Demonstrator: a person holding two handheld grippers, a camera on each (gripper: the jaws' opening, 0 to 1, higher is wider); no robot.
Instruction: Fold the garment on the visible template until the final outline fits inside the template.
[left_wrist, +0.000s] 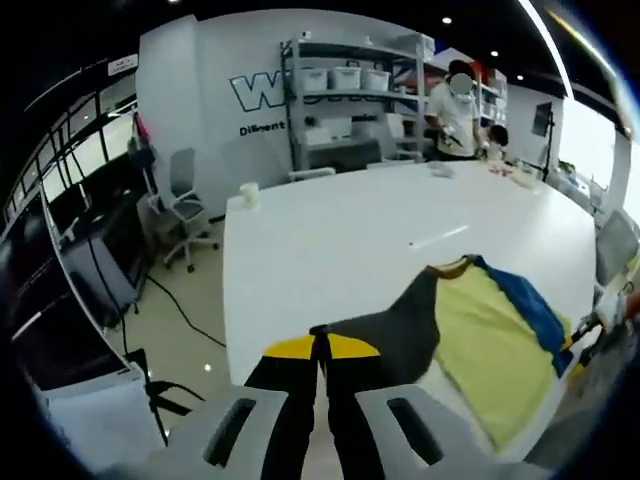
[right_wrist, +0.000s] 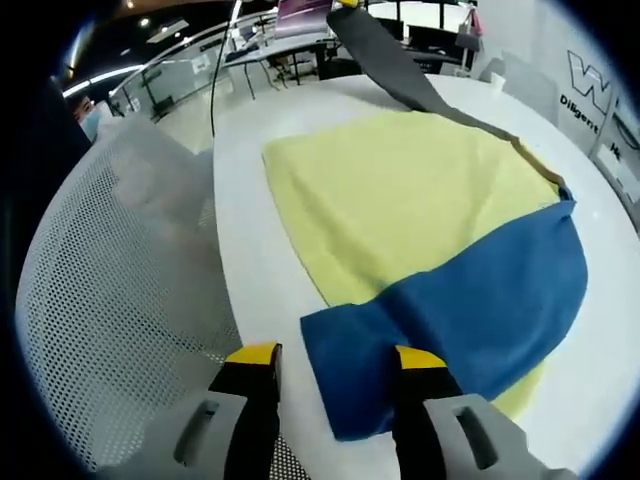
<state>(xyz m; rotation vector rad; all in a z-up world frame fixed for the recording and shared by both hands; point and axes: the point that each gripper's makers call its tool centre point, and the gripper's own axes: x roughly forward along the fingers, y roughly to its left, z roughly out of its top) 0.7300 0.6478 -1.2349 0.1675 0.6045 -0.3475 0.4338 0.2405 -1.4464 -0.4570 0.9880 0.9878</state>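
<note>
My left gripper (left_wrist: 320, 345) is pinching shut on the shirt's (right_wrist: 420, 210) grey sleeve (left_wrist: 395, 330), stretching it sideways; my right gripper (right_wrist: 335, 365) is hovering open over the blue sleeve (right_wrist: 460, 310).

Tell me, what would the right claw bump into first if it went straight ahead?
Probably the blue sleeve of the garment. The right claw is open, and the sleeve's corner already lies between its tips, on the white table. Depth is hard to judge.
</note>
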